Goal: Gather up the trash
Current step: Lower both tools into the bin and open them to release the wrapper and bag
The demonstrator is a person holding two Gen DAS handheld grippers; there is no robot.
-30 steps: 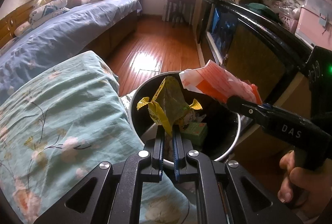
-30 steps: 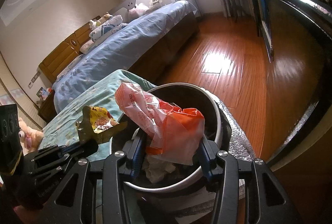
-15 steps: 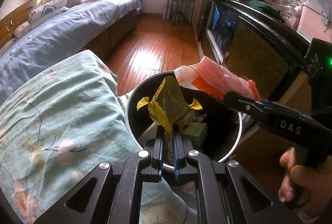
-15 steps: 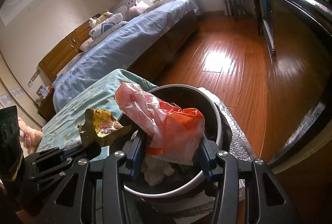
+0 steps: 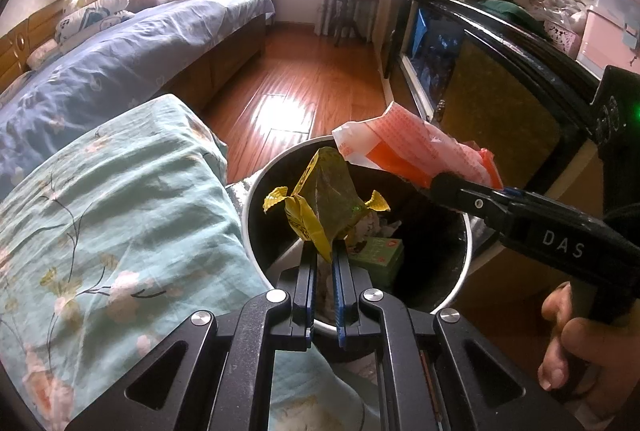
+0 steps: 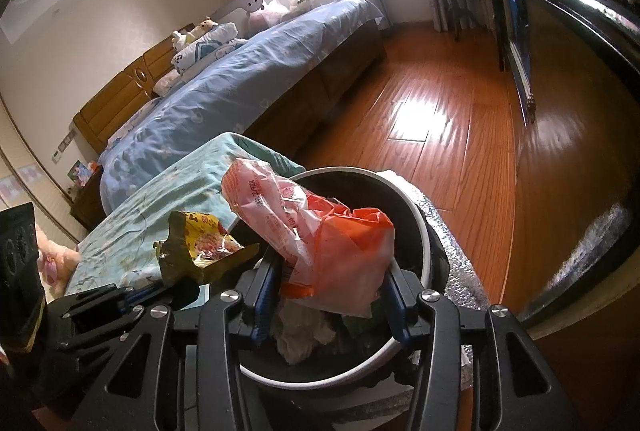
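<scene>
A round black trash bin with a white rim (image 5: 468,243) stands on the floor beside a bed; it shows in the right wrist view too (image 6: 424,243). My left gripper (image 5: 324,263) is shut on a yellow-green snack wrapper (image 5: 328,207) and holds it over the bin's near edge. My right gripper (image 6: 328,271) is shut on a crumpled pink and orange plastic bag (image 6: 320,235), held above the bin mouth; that bag shows in the left wrist view (image 5: 412,151). Inside the bin lie a green carton (image 5: 376,255) and white crumpled paper (image 6: 304,331).
A teal floral bed cover (image 5: 100,223) lies to the bin's left. A blue-covered bed (image 5: 120,59) stands behind. A dark cabinet (image 5: 500,91) runs along the right. Wooden floor (image 5: 300,87) stretches toward the window. Silver foil matting (image 6: 452,243) lies by the bin.
Both grippers have edged slightly further over the bin, each keeping hold of its piece of trash.
</scene>
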